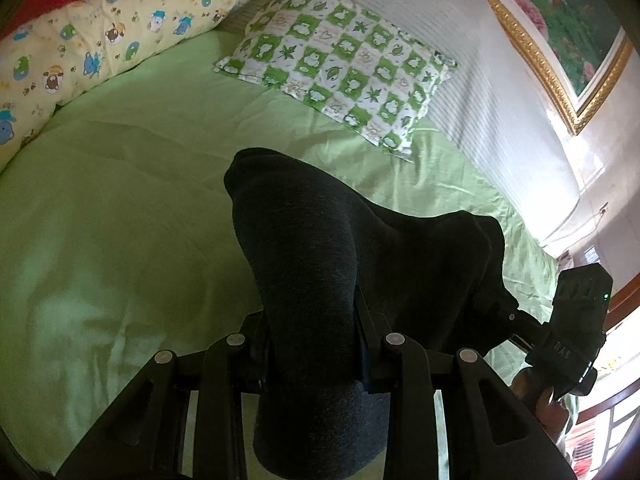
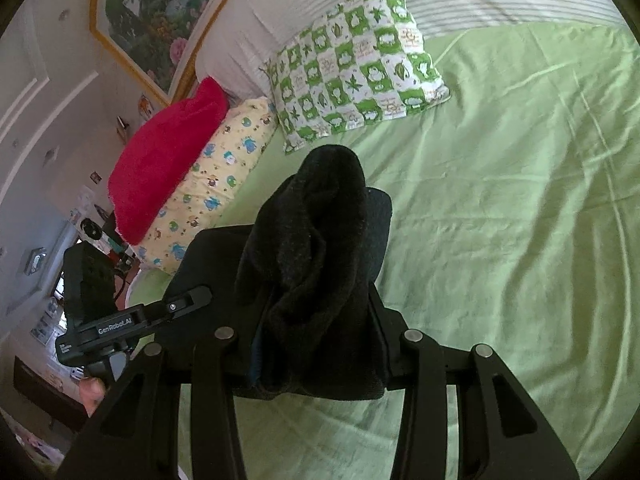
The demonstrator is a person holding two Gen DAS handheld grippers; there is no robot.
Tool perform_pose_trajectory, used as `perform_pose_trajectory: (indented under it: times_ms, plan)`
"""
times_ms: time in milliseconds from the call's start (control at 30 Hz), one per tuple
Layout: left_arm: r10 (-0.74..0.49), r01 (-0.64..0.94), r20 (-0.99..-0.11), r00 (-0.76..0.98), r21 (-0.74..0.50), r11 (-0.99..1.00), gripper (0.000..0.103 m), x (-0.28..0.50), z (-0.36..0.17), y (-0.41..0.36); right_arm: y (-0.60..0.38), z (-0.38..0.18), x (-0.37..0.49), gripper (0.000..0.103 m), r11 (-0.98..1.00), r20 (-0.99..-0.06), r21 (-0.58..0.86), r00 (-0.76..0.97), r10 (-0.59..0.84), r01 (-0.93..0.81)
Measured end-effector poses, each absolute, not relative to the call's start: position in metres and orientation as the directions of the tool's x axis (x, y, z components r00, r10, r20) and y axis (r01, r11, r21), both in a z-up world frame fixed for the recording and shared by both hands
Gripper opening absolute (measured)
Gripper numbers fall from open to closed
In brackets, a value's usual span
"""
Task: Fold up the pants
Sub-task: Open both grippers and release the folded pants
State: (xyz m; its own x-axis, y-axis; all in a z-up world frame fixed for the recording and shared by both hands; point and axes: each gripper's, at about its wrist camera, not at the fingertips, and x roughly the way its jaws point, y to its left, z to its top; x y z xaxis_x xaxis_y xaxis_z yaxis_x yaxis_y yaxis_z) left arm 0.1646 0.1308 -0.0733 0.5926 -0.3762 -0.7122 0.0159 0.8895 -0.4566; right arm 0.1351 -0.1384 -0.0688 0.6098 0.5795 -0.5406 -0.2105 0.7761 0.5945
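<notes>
**Pants slung between two gripping tongs, above the bed**

Both tongs are clamped on cloth. The left gripper (image 1: 316,344) has a thick roll of the dark pants (image 1: 360,248) pinched between its jaws; the cloth bulges up out of the jaws toward twelve o'clock and also hangs below them toward six. The right gripper (image 2: 320,340) holds another bunched part of the same pants (image 2: 320,240), the wad standing up at twelve o'clock from its jaws in its own camera.

The relation that matters: the garment's long axis runs from one hand to the other, not away from them. From the left wrist, the cloth drapes off toward three to four o'clock and ends at the right gripper (image 1: 520,320) down at four o'clock. From the right wrist, it stretches toward nine o'clock to the left gripper (image 2: 188,300). Neither hand is nearer; each holds its own end, and the span between sags slightly.

The green bedsheet (image 1: 120,220) lies below, bare in front of both tongs. The green-checked pillow (image 2: 352,64) sits beyond at twelve o'clock, the yellow animal-print pillow (image 1: 100,40) at ten. I judge the next laying-down has room short of the pillows.
</notes>
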Motion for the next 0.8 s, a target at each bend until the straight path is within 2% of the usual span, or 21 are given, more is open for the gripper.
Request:
perform_pose_trajectory:
  times_ms: [100,167,200,267,367,433,500,633,800]
  plan:
    - [-0.365,0.007,-0.732,0.575,-0.442,0.897,0.032,0.169,-0.082,0.132,-0.136,-0.074,0.144,0.044,0.774,-0.546,0.597,0.6,0.584,-0.211]
    - [-0.357,0.007,-0.74,0.57,-0.43,0.903,0.037,0.169,-0.086,0.133,-0.136,-0.08,0.148,0.045,0.777,-0.563,0.597,0.585,0.584,-0.202]
    - [-0.353,0.006,-0.743,0.569,-0.425,0.905,0.04,0.167,-0.088,0.134,-0.137,-0.082,0.148,0.049,0.779,-0.569,0.595,0.581,0.582,-0.198]
    - [-0.327,-0.009,-0.746,0.58,-0.407,0.914,0.058,0.164,-0.09,0.136,-0.137,-0.083,0.148,0.052,0.804,-0.587,0.561,0.591,0.553,-0.196]
    - [-0.286,-0.022,-0.746,0.601,-0.374,0.927,0.069,0.16,-0.093,0.141,-0.143,-0.085,0.144,0.054,0.835,-0.606,0.515,0.608,0.513,-0.191]
    - [-0.297,-0.026,-0.746,0.597,-0.388,0.921,0.07,0.161,-0.1,0.146,-0.151,-0.089,0.144,0.057,0.837,-0.604,0.52,0.618,0.502,-0.171]
    - [-0.304,-0.028,-0.747,0.591,-0.396,0.918,0.071,0.162,-0.107,0.148,-0.157,-0.095,0.146,0.065,0.84,-0.61,0.521,0.621,0.492,-0.154]
    - [-0.278,-0.029,-0.75,0.6,-0.367,0.93,0.076,0.163,-0.113,0.145,-0.161,-0.113,0.152,0.069,0.831,-0.619,0.54,0.607,0.499,-0.134]
    - [-0.246,-0.053,-0.757,0.605,-0.347,0.936,0.078,0.157,-0.108,0.144,-0.162,-0.111,0.15,0.07,0.817,-0.599,0.561,0.615,0.513,-0.134]
